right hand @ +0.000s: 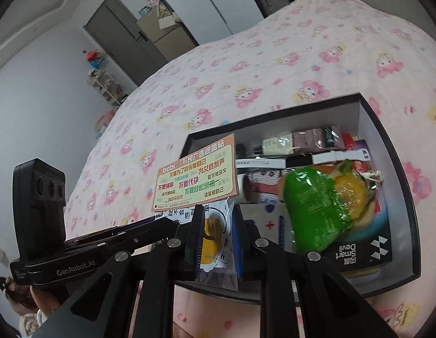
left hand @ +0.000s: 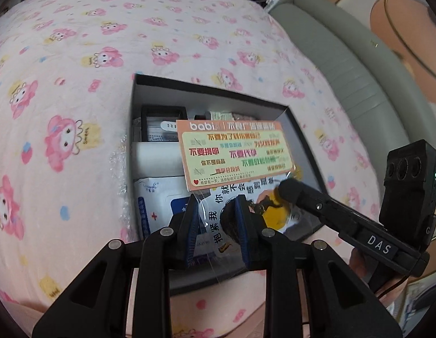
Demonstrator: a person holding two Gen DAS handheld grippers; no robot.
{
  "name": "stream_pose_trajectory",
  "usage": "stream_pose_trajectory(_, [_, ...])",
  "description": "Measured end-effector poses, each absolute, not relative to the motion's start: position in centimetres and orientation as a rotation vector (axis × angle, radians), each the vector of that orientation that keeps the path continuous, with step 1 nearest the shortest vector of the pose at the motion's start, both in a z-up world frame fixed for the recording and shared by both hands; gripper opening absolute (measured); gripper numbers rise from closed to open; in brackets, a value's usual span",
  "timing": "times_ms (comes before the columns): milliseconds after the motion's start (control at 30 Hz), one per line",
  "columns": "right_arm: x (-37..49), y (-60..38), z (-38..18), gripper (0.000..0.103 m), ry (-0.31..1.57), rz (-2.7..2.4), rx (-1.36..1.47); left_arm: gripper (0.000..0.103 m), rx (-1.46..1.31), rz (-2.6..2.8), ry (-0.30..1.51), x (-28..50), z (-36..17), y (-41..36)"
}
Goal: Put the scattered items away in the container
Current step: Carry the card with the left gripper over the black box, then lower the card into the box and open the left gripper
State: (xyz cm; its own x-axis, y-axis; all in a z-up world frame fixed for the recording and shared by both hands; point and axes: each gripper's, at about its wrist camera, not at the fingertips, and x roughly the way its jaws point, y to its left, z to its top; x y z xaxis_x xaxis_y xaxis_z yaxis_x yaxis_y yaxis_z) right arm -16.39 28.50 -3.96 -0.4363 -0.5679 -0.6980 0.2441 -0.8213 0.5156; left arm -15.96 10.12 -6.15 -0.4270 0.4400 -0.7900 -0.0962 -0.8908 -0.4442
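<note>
Sticker packet [left hand: 234, 169], clear-bagged with an orange "babi" header card, hangs over the open black box [left hand: 299, 129] on the bed, pinched between nearly closed jaws of both the left tool [left hand: 216, 225] and the right tool [right hand: 218, 236]. Best lowered flat onto the contents before both tools let go together. A box inside reads "Smart Devil".

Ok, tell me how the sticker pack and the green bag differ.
The sticker pack is flat, an orange-edged card in a clear sleeve; the green bag is puffy and opaque. The sticker pack stands upright over the box, pinched in the jaws of the left gripper and right gripper; the green bag lies inside the box on other items. Both are printed plastic packets.
</note>
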Motion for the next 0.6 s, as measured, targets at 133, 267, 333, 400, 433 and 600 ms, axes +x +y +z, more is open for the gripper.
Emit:
stream_pose_trajectory(133, [-17.3,31.3,-6.4,0.016,-0.647,-2.199,1.346,0.023,-1.498,2.31,-0.49,-17.0,-7.7,11.5])
stream_pose_trajectory(267, [-17.3,32.3,-6.7,0.016,-0.628,-2.249,1.357,0.024,-1.539,2.3,-0.448,-17.6,-8.8,13.2])
stream_pose_trajectory(333, [-17.2,32.1,-7.1,0.016,-0.603,-2.262,1.383,0.024,-1.573,2.302,-0.428,-17.8,-9.3,13.5])
stream_pose_trajectory(400, [-17.3,31.8,-8.0,0.016,-0.596,-2.243,1.438,0.025,-1.604,2.308,-0.399,-17.9,-9.5,13.4])
stream_pose_trajectory(433, [-17.3,31.7,-8.5,0.016,-0.601,-2.229,1.466,0.025,-1.62,2.313,-0.379,-17.9,-9.5,13.3])
stream_pose_trajectory(600, [-17.0,31.8,-7.8,0.017,-0.542,-2.353,1.458,0.029,-1.598,2.354,-0.303,-17.2,-8.3,12.8])
